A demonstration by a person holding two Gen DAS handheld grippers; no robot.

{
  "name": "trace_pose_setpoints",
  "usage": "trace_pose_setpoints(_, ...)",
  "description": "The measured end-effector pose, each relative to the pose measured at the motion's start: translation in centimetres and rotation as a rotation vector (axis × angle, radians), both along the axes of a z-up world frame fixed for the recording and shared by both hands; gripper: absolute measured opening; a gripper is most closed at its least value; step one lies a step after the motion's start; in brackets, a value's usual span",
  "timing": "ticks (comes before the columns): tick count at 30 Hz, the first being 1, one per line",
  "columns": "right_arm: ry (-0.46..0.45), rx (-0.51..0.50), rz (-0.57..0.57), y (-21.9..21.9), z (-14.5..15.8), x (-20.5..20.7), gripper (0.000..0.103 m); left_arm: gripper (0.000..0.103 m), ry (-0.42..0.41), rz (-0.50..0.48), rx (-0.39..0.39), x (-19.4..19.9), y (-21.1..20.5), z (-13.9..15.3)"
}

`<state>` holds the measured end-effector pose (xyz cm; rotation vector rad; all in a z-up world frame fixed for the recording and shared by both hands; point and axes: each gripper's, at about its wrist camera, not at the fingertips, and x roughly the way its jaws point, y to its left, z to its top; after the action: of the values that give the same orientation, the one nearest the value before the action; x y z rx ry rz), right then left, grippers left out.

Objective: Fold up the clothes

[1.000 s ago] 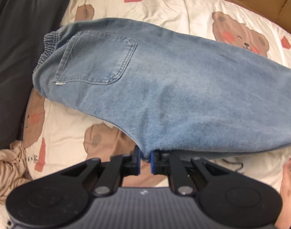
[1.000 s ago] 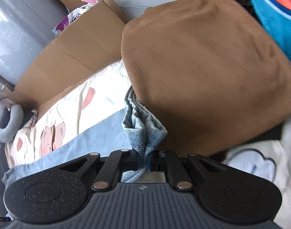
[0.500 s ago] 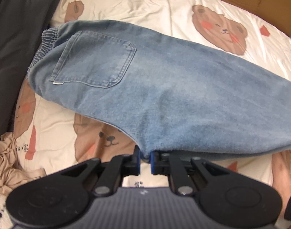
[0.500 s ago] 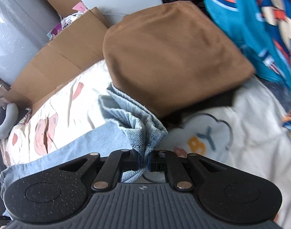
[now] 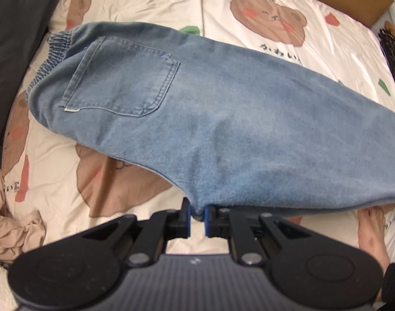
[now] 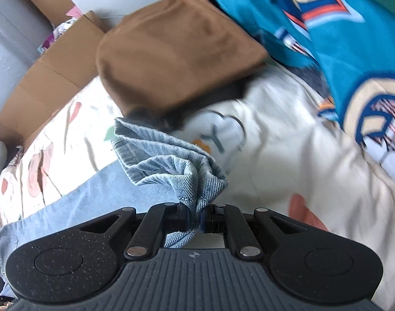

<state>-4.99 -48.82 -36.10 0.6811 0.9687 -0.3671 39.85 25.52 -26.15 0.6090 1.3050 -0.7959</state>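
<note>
Clamping jeans (image 5: 223,119): left hand-held gripper (image 5: 196,217) | right hand-held gripper (image 6: 199,216) | over bedsheet (image 5: 150,2)

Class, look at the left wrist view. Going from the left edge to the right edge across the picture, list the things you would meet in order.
Dark grey fabric → crumpled beige cloth → elastic waistband of the jeans → back pocket → left tongs clamped on the jeans' edge → bare foot.

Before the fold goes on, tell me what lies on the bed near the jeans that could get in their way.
Little does. Both tongs, left and right, already grip the jeans. A folded brown garment sits just past the bunched leg end, and a beige cloth lies at the bedsheet's edge.
</note>
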Motion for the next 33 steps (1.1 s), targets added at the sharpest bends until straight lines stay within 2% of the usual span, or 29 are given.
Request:
trace_pose_setpoints(9,0.057,0.012,-0.027,-0.2,-2.5,-2.2,0.006,0.009,0.012,-0.034,0.013,2.6,-0.8,-1.4)
trace_pose_setpoints(15,0.057,0.045,-0.064,-0.8,-2.9,-3.0,0.006,0.009,0.021,-0.044,0.010,4.3,-1.1,-0.6)
trace_pose_setpoints(21,0.073,0.066,-0.091,-1.0,-3.1,-4.0,0.006,0.009,0.031,-0.037,0.026,4.3,-0.9,-1.7)
trace_pose_setpoints(23,0.090,0.093,-0.119,-1.2,-4.2,-4.3,0.007,0.010,0.035,-0.031,0.042,3.4,-0.8,-2.6)
trace_pose_setpoints(27,0.133,0.128,-0.165,-1.6,-6.5,-4.4,0.014,0.012,0.052,-0.026,0.086,2.4,-1.0,-4.4)
trace_pose_setpoints(28,0.142,0.125,-0.168,-1.6,-6.8,-4.4,0.019,0.013,0.055,-0.031,0.098,2.4,-1.1,-4.8)
trace_pose_setpoints(30,0.171,0.098,-0.187,-1.5,-6.8,-4.7,0.035,0.015,0.052,-0.041,0.105,2.3,-1.1,-4.7)
trace_pose_setpoints(31,0.189,0.082,-0.200,-1.5,-6.8,-4.8,0.039,0.018,0.051,-0.043,0.105,2.3,-1.1,-4.6)
trace_pose_setpoints(33,0.206,0.077,-0.210,-1.8,-6.8,-5.2,0.039,0.021,0.049,-0.041,0.101,2.4,-1.0,-4.1)
